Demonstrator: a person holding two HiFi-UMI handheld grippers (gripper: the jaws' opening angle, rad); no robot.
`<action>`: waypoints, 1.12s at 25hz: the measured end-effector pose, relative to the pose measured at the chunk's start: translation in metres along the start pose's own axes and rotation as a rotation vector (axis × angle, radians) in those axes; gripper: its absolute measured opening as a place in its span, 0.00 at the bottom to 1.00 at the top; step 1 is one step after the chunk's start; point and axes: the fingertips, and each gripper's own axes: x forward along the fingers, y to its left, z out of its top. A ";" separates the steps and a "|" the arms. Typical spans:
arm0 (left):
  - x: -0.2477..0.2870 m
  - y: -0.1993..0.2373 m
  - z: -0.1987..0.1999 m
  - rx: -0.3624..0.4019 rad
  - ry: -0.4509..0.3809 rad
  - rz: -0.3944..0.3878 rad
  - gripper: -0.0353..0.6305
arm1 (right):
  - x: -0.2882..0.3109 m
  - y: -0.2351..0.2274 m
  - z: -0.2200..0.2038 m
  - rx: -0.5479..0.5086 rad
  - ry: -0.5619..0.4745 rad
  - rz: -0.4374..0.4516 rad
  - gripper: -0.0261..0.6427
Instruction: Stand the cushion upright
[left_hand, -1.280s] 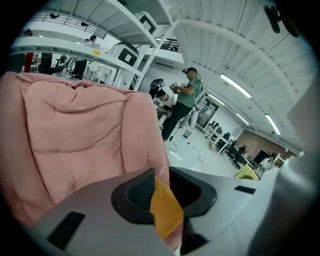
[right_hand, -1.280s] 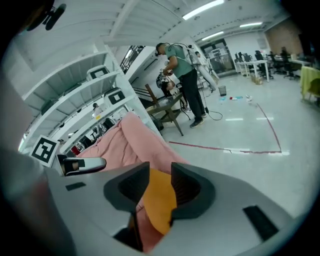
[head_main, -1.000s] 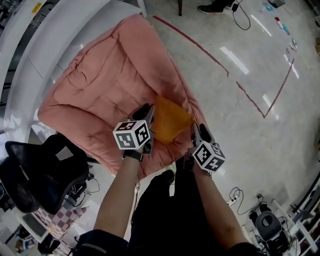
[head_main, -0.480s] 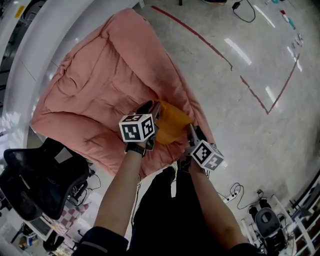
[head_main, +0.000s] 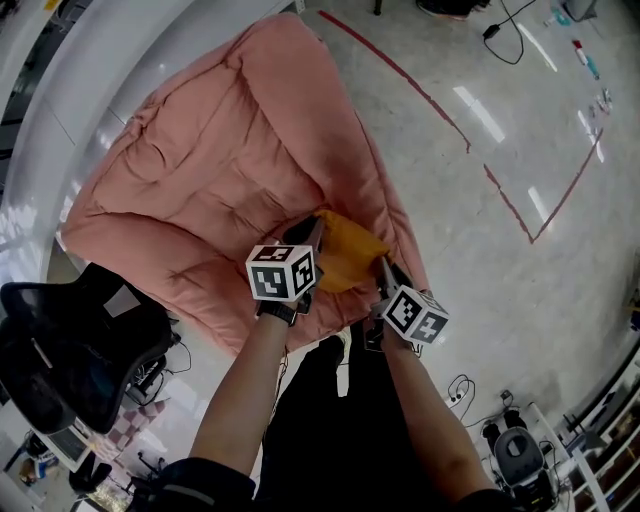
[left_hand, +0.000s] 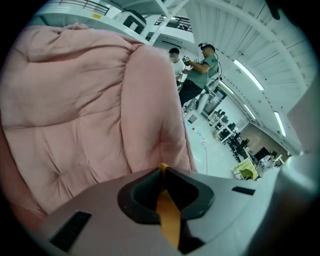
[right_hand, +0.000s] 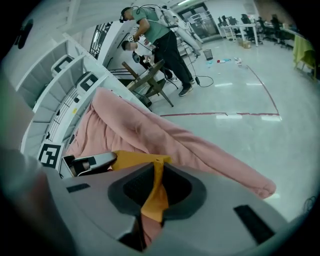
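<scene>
- Left gripper (left_hand: 162, 172): its jaws have just been closing and are now clamped on a thin fold of the orange cushion (head_main: 350, 252), with the cloth squeezed flat between them.
- Right gripper (right_hand: 156, 167): its jaws have also just been closing. They pinch the cushion's opposite edge, and the fabric bunches and hangs down through the gap.
- The cushion sits on the near rim of the pink pad (head_main: 210, 170), slung between the two grippers, close to where the pad meets the floor (head_main: 500, 260).
- Handling: it looks light, soft and limp. The cover collapses to a narrow strip in each bite, so the grip is probably on cloth rather than filling. It is not fragile, but the cover may slide or stretch under pull, and the body will sag between the two holds.
- Where to hold: I would take two edges well apart, as now. The corners that will end uppermost are best, so the bulk hangs below and settles as a base. A deeper bite that catches some stuffing would steady it.
- The pink pad is padded and sloping, so a soft cushion set on it may slump or tip. Leaning it against the pad's raised rim should help it stay up.
</scene>
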 end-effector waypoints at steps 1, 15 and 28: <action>-0.007 0.002 -0.001 -0.017 -0.015 0.008 0.10 | -0.001 0.004 -0.001 -0.017 0.005 0.005 0.10; -0.109 0.036 -0.013 -0.165 -0.201 0.134 0.10 | -0.010 0.077 -0.013 -0.267 0.052 0.096 0.08; -0.189 0.046 -0.029 -0.263 -0.331 0.212 0.10 | -0.029 0.138 -0.024 -0.487 0.068 0.181 0.08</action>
